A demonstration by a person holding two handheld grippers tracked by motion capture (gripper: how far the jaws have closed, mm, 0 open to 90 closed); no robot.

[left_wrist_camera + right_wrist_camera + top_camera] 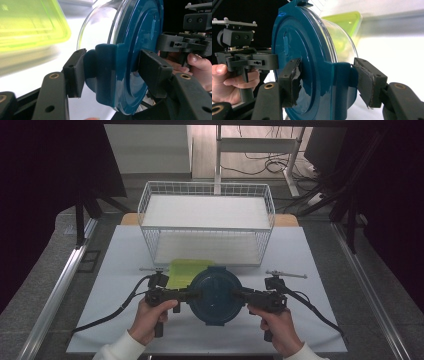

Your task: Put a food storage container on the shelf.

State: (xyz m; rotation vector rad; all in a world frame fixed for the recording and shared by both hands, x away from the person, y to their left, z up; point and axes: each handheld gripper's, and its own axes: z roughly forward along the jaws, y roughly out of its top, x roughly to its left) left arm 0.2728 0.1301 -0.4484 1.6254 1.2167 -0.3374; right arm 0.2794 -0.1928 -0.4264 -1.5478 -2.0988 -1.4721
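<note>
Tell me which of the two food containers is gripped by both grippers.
The round glass container with the dark teal clip lid: both grippers clamp its side latches. The yellow-green container behind it lies untouched on the table.

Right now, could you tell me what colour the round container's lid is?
Dark teal blue lid, clearest in the right gripper view.

The lid (215, 294) is glossy dark-blue plastic, smooth enough to catch reflections, and sits on a clear, shiny bowl (100, 27) that could be glass or plastic. The box (186, 272) behind it is translucent yellow-green plastic, also smooth. The basket (206, 222) is thin white-coated metal wire. The tabletop (120, 270) wears a matt white sheet. The left gripper (112, 72) and right gripper (329, 80) are matt black plastic; the right one's pads (365, 80) look rough and frayed at the edges.
</note>
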